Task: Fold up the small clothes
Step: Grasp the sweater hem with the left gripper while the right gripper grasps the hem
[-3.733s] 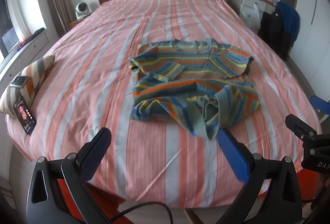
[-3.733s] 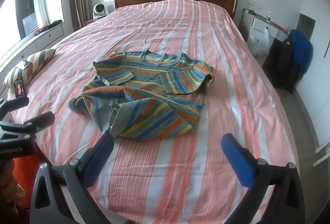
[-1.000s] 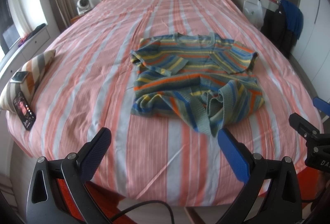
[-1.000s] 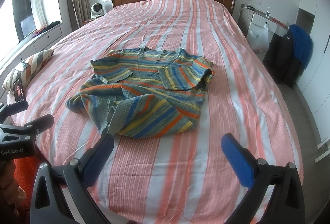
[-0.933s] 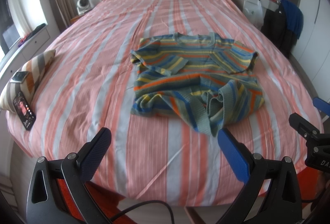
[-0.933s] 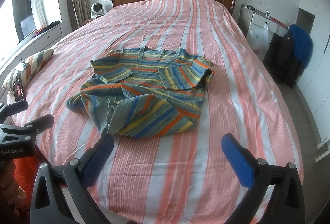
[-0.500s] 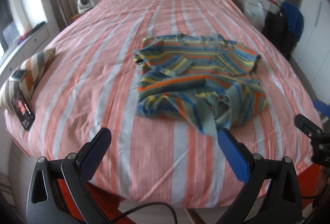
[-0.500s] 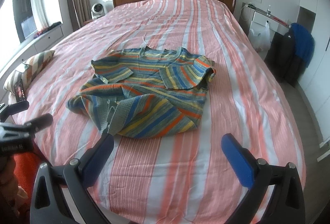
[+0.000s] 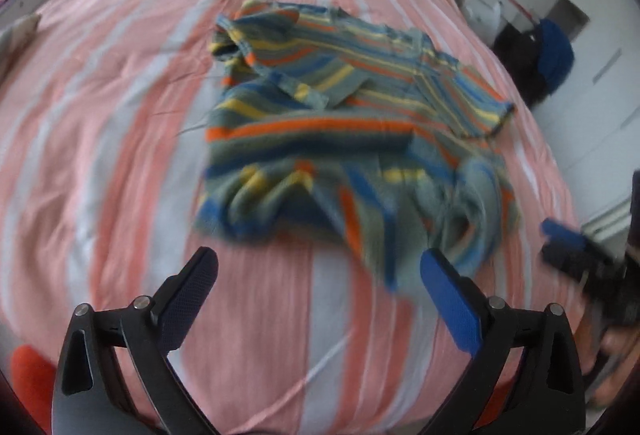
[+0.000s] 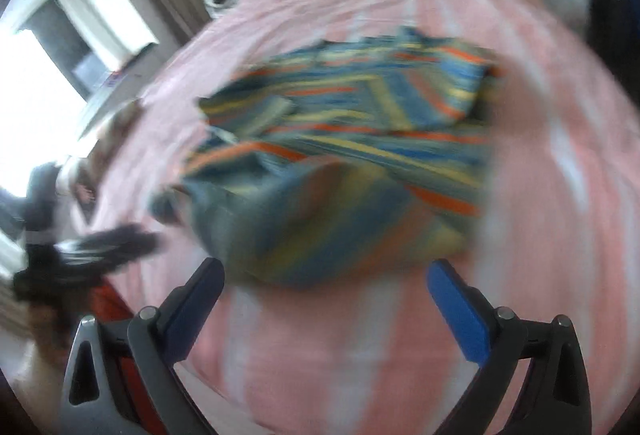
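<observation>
In the left wrist view, the left gripper (image 9: 318, 277) hangs over the near end of the bed (image 9: 120, 123), its 2 fingers spread wide with nothing between them. The striped sweater (image 9: 344, 139) lies rumpled near the middle of the pink-striped cover, neck toward the headboard, sleeves laid inward over the chest, and the bottom hem bunched in loose folds just beyond the fingertips. The whole frame is smeared by motion blur, so fine detail of the hem cannot be made out. At the right edge the right gripper (image 9: 576, 255) shows as a dark blurred shape near the hem's right corner. In the right wrist view, blurred more heavily, the right gripper (image 10: 324, 275) also has its jaws wide apart and empty, with the sweater (image 10: 344, 155) close ahead, its crumpled lower part just past the fingertips. The left gripper (image 10: 104, 243) appears as a dark streak at the left, near the garment's left hem corner. Judged from this, the step in hand is the approach: no cloth is held and the garment is not yet flattened. The next move likely calls for each gripper to drop onto 1 hem corner, pinch a single edge of knit, and draw it toward the foot of the bed to smooth the body before folding.
</observation>
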Tool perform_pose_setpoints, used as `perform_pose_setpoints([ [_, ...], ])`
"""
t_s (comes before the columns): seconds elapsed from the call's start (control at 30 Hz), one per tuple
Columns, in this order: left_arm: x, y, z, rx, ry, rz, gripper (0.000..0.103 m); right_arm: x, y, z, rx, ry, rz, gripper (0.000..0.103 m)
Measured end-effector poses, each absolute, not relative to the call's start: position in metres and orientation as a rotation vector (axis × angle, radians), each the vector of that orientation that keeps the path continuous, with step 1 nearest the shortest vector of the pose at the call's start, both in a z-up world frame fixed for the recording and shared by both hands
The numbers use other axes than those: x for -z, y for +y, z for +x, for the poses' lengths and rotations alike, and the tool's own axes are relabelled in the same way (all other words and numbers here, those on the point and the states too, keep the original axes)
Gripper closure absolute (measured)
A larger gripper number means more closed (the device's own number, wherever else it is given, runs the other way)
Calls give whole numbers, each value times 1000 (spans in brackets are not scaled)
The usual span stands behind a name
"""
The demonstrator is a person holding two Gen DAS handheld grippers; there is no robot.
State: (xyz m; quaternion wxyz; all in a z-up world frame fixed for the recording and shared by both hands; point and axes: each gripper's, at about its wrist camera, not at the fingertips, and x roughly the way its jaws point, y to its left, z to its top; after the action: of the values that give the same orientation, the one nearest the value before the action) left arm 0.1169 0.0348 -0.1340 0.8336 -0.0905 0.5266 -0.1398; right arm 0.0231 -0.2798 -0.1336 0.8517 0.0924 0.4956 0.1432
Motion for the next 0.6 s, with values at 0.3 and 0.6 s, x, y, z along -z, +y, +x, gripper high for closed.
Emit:
perform_pose_setpoints([
  [0.3,132,55,102,360,1127,-219,93,151,-270,7,-367,1078,197,96],
  [0.6,154,88,-15,305,1245,45,95,191,-339,-129,-197,1357,121,95],
])
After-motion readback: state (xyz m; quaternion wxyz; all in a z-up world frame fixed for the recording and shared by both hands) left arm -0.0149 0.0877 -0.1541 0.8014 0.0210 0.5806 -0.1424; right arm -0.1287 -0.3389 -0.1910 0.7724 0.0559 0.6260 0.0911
